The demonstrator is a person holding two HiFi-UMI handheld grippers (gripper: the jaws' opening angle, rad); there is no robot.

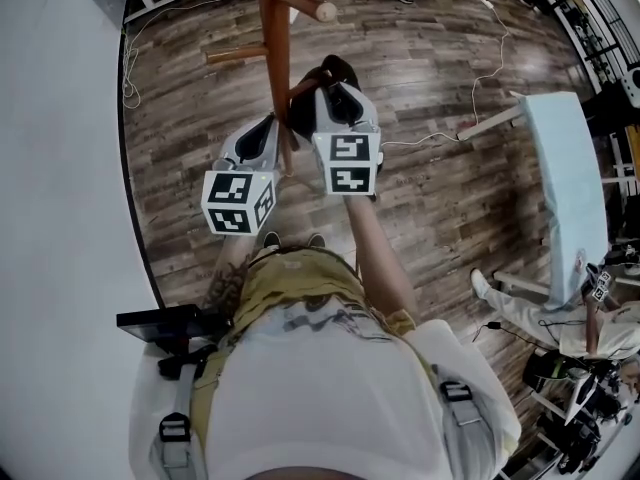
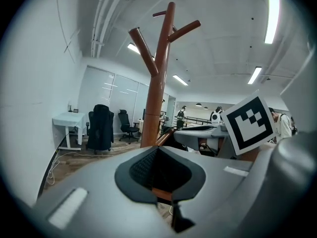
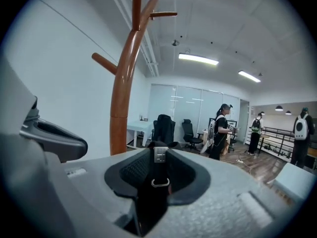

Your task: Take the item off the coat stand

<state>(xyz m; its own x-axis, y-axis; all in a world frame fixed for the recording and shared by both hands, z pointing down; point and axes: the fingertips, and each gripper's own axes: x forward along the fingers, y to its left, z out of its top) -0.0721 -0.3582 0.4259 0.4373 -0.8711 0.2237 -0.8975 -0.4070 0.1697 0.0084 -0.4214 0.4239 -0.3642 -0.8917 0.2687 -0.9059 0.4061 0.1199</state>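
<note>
A brown wooden coat stand (image 1: 277, 38) rises at the top centre of the head view, with pegs branching off it. A black item (image 1: 338, 68) hangs on a short peg to the right of the pole. My right gripper (image 1: 337, 96) is shut on it. In the right gripper view a black strap with a metal buckle (image 3: 159, 155) is pinched between the pads, and the pole (image 3: 120, 93) stands to the left. My left gripper (image 1: 268, 133) sits against the pole's left side. Brown wood (image 2: 163, 190) shows between its closed pads, and the pole (image 2: 157, 83) rises just beyond them.
A white wall (image 1: 50, 168) runs along the left of the wood floor. At the right stands a white table (image 1: 565, 168), with cables (image 1: 470, 118) across the floor nearby. A seated person (image 1: 560, 318) is at the lower right. People (image 3: 220, 130), office chairs (image 3: 163, 128) and a desk (image 2: 67, 120) stand farther off.
</note>
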